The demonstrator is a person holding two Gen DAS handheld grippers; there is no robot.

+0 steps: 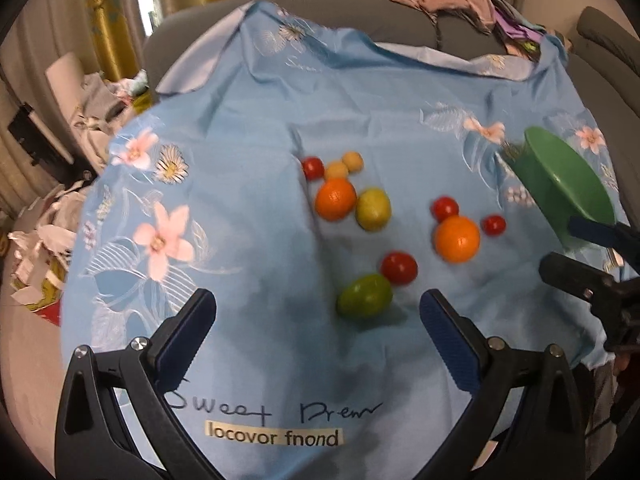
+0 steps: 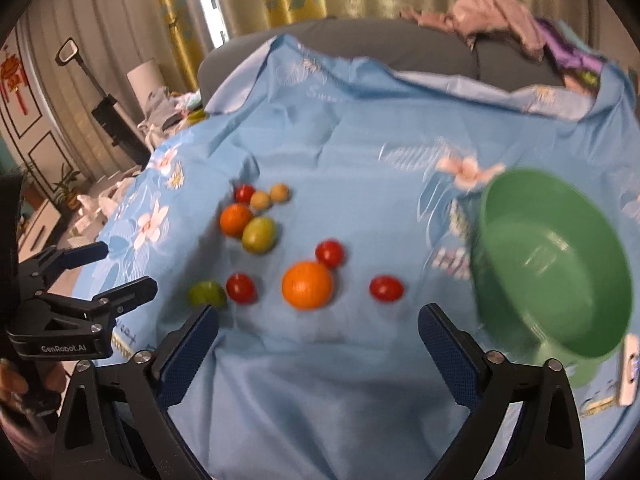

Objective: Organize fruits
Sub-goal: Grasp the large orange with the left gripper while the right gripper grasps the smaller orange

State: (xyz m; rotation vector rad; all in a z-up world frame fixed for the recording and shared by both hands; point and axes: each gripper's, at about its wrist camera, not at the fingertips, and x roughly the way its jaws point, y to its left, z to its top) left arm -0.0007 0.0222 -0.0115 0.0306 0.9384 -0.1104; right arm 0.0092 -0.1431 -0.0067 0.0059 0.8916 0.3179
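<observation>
Fruits lie loose on a light blue cloth (image 1: 248, 152) with printed pink flowers, which covers the surface and is wrinkled toward the far edge. The left tongs (image 1: 318, 312) are released, their two blue ribbed pads wide apart, and hover above the near part of the cloth; nothing is between them. Just ahead of them, a little to the right of their middle, lies a green oval fruit (image 1: 365, 295), smooth and slightly glossy, and a red round tomato (image 1: 399, 267) touches it on the far side. Farther right sits an orange (image 1: 457, 239) with a dimpled skin, with two small red tomatoes close beside it. Beyond, a second orange (image 1: 335, 199) touches a yellow-green fruit (image 1: 373, 209), and behind these are one small red tomato and two small tan round fruits in a tight group. The right tongs (image 2: 318, 322) are also released and empty, with the nearer orange (image 2: 307, 285) ahead of their gap. A green bowl (image 2: 556, 264) of smooth plastic, round and deep, is tilted at the right, beside the right finger of these tongs; in the left wrist view its rim seems to meet the upper finger of the right tongs, but I cannot tell if it is gripped.
</observation>
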